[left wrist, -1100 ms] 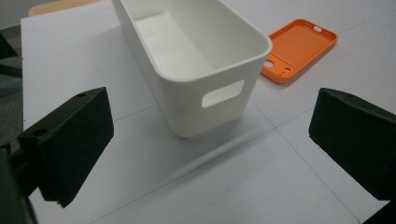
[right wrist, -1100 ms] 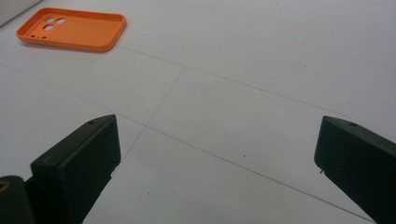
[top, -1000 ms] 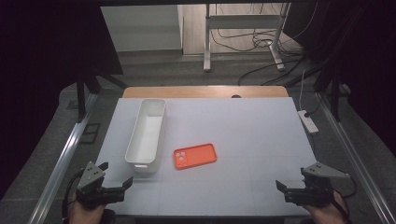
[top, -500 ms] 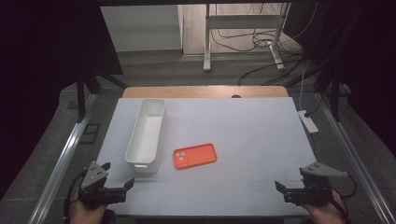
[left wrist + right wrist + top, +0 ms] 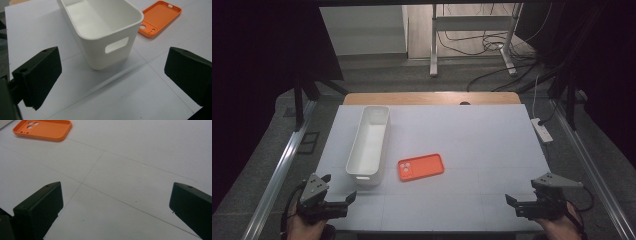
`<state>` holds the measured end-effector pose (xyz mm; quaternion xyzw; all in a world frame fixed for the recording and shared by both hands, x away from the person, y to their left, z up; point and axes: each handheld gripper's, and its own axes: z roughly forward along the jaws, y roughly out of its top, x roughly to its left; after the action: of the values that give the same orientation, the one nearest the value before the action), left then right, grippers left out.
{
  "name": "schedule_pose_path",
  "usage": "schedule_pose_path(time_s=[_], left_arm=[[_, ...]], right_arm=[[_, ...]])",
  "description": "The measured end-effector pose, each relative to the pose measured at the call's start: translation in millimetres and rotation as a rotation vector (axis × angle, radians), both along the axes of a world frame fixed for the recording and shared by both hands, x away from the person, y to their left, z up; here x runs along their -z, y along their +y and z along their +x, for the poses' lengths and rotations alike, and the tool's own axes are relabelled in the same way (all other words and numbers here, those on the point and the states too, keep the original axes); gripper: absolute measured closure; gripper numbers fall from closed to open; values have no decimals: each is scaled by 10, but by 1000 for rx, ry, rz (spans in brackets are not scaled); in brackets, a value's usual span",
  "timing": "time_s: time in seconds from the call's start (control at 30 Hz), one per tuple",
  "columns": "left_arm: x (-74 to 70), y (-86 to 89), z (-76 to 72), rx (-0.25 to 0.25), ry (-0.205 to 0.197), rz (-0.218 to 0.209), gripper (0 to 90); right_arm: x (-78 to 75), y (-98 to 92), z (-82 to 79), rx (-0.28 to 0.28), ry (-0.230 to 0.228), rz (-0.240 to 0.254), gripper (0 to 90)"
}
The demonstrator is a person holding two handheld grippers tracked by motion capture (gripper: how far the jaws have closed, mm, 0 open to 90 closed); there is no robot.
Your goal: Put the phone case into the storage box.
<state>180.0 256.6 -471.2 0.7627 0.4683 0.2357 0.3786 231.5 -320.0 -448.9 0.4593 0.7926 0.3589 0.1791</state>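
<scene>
White tabletop (image 5: 472, 145) carries our orange phone case (image 5: 421, 166) beside a white bin (image 5: 368, 145); left tongs (image 5: 343, 196) and right tongs (image 5: 510, 201) both gape, released.

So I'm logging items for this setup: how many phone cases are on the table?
1. The orange phone case lies flat on the white table, just right of the white bin, which looks empty. Nothing seems hidden.

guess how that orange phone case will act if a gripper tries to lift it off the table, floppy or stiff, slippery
The orange phone case is an empty, thin-walled shell lying flat with its open side up, so it is probably very light and may flex when pinched. Its low rim offers little to grip, so it might slide on the smooth white table rather than lift.
</scene>
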Motion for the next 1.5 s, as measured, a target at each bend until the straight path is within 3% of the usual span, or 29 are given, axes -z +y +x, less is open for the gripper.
schedule_pose_path(time_s=[0.73, 1.5], left_arm=[[2, 20, 13, 9, 11, -20, 28], [4, 18, 16, 15, 15, -22, 32]], right_arm=[[-3, 122, 174, -70, 18, 10, 0], [3, 395, 368, -135, 24, 28, 0]])
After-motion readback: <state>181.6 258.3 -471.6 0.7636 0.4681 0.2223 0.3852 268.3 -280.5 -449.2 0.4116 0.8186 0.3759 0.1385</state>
